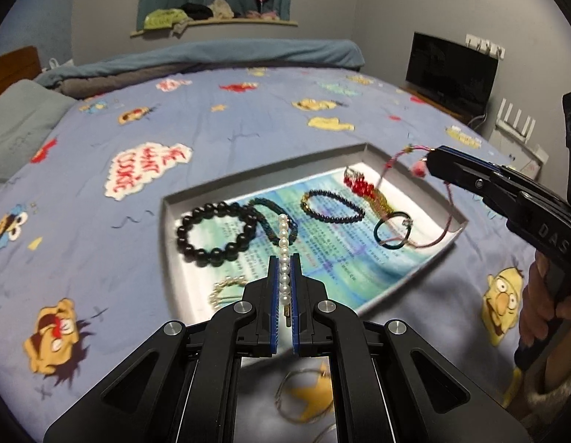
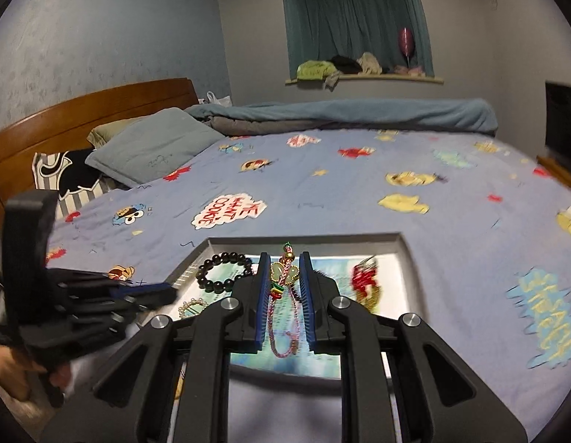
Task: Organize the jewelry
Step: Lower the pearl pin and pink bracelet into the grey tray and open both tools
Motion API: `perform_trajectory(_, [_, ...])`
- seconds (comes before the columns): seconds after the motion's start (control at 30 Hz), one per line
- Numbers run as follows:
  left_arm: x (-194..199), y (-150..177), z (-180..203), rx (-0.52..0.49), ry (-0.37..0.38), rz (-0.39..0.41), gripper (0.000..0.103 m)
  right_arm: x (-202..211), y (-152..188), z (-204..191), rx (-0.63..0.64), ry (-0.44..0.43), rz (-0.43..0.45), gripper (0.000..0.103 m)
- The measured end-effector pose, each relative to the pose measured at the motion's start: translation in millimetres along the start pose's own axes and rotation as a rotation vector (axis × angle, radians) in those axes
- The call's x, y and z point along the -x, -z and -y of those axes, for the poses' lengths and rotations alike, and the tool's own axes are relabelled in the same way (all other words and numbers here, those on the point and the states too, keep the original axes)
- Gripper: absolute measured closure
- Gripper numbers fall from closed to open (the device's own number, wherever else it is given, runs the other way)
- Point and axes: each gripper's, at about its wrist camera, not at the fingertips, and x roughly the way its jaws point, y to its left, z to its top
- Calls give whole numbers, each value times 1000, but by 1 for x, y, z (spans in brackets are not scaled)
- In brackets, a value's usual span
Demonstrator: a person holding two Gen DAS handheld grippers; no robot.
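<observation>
A shallow grey tray (image 1: 263, 170) lies on the bed and holds several pieces of jewelry. My left gripper (image 1: 284, 258) is shut on a white pearl strand (image 1: 283, 229), which sticks up past the fingertips above the tray. My right gripper (image 2: 284, 258) is shut on a pink cord bracelet (image 2: 283, 277) with a green butterfly charm. Its loop hangs between the fingers. In the left wrist view the right gripper (image 1: 431, 160) hovers over the tray's far right corner, and the pink cord bracelet (image 1: 392, 158) trails down into the tray. The left gripper (image 2: 163, 291) shows at the left of the right wrist view.
In the tray lie a black bead bracelet (image 1: 215, 234), a dark braided bracelet (image 1: 331, 206), a red bead piece (image 1: 361, 186), a black hair tie (image 1: 392, 232) and a gold pearl piece (image 1: 226, 289). Thin bangles (image 1: 304, 402) lie on the cartoon bedsheet (image 1: 101, 258). A hand (image 1: 540, 306) grips the right handle.
</observation>
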Motion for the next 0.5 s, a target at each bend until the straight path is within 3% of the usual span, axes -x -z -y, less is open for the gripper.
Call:
perform_trajectory(0.17, [-31, 2, 3, -2, 35, -78, 97, -30, 18, 14, -21, 14, -86, 87])
perform_trajectory(0.5, [-42, 10, -8, 28, 85, -102, 97, -59, 39, 24, -40, 71, -201, 87])
